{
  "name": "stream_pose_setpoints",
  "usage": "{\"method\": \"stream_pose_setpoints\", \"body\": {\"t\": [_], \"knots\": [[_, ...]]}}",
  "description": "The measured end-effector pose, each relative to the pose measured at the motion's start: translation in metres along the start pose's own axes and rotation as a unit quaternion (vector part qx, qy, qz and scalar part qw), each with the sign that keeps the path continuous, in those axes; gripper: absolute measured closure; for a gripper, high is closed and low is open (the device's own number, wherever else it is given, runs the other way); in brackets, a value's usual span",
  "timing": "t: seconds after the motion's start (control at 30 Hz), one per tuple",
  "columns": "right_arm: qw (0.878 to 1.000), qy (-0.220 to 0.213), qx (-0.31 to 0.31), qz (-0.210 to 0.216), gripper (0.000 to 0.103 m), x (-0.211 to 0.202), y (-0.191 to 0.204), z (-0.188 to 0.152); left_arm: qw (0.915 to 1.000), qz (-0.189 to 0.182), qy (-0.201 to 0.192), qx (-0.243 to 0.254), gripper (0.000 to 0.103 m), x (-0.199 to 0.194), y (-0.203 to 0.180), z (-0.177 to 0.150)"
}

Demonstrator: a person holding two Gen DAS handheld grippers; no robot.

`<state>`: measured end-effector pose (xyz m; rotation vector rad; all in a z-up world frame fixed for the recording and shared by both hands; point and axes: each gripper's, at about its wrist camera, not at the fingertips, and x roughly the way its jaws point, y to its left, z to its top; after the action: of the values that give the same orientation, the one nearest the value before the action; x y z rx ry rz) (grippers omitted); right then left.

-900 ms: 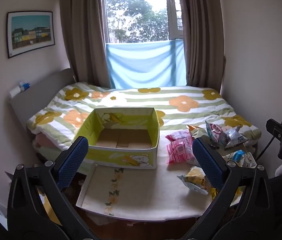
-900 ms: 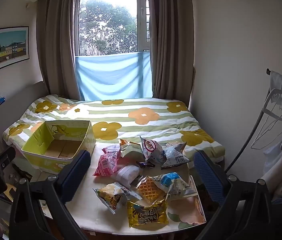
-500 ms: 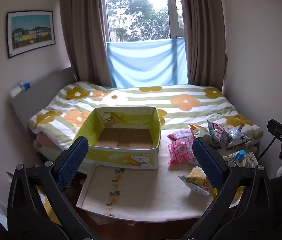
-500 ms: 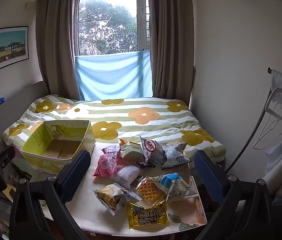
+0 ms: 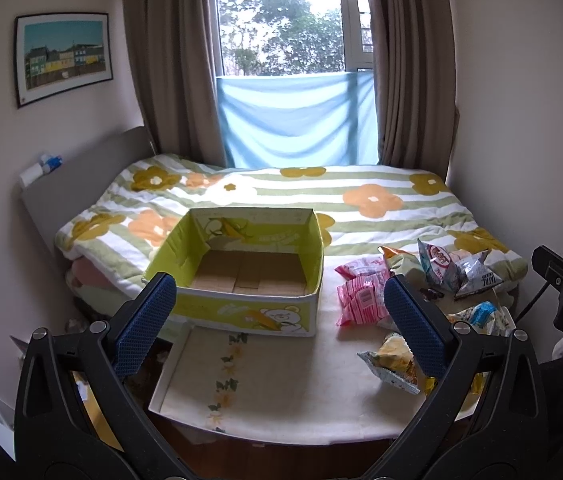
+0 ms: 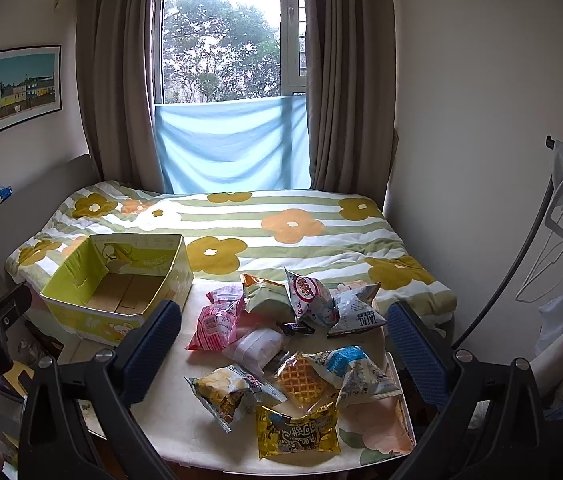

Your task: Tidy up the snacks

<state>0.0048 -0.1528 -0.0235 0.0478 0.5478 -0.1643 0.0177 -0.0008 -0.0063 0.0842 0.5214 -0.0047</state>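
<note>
An empty yellow-green cardboard box (image 5: 241, 276) stands on the left of a white table (image 5: 281, 376); it also shows in the right wrist view (image 6: 121, 288). Several snack bags lie in a loose pile on the table's right half: a pink bag (image 6: 215, 324), a white and red bag (image 6: 309, 294), a waffle pack (image 6: 301, 378), a yellow bag (image 6: 297, 430). My left gripper (image 5: 279, 322) is open and empty, above the table's front, facing the box. My right gripper (image 6: 283, 354) is open and empty, above the snack pile.
A bed with a flowered quilt (image 6: 281, 232) runs right behind the table. A wall (image 6: 481, 160) and a clothes rack (image 6: 561, 220) stand to the right. A curtained window (image 5: 293, 80) is at the back.
Both views have shifted only slightly. Nothing on the table has moved, and both grippers stay open.
</note>
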Motion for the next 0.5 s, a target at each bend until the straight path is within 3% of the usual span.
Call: {"method": "stream_pose_setpoints", "body": {"t": [0.5], "knots": [[1.0, 0.002, 0.0, 0.001, 0.0, 0.0009, -0.0003, 0.0003, 1.0, 0.0, -0.002, 0.002, 0.0, 0.0008, 0.0007, 0.003]]}}
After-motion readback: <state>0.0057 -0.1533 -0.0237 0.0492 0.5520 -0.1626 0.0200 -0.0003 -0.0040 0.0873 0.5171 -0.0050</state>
